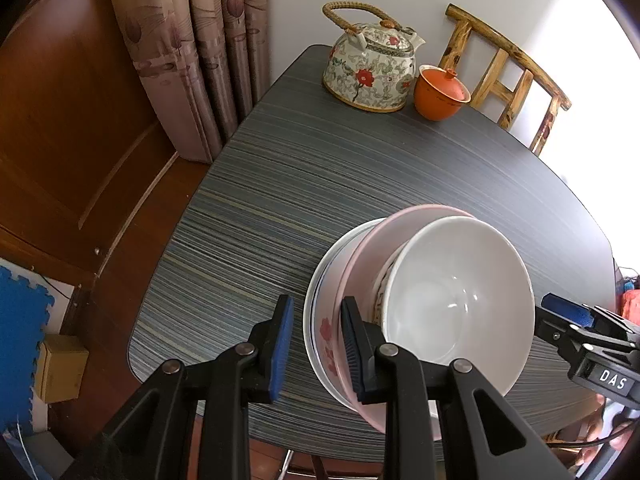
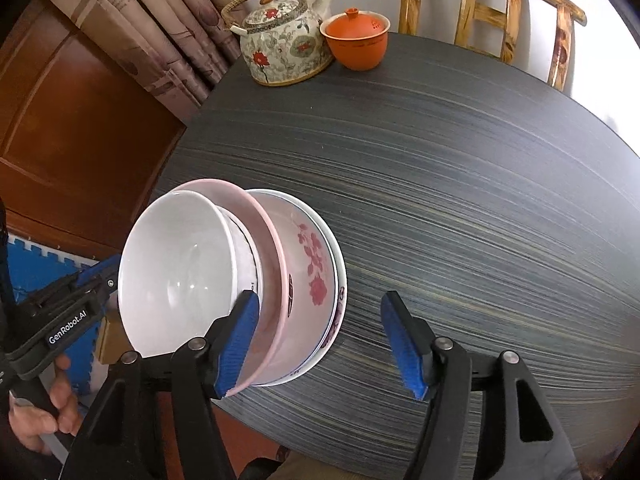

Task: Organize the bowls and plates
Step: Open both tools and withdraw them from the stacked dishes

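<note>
Stacked bowls [image 1: 440, 300] between the grippers, left gripper [image 1: 316, 354] fingers apart, right gripper [image 2: 324, 344] fingers apart

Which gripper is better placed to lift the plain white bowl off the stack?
Probably right. In the right wrist view the right gripper is open with one finger at the plain white bowl's rim; the left gripper straddles the lower pink floral plate instead.

The left wrist view shows a small black tag reading "DAS" on the body of the right gripper [image 1: 560, 314]. The right wrist view shows "GenRobot.AI" in white letters on the black body of the left gripper [image 2: 98, 272].
</note>
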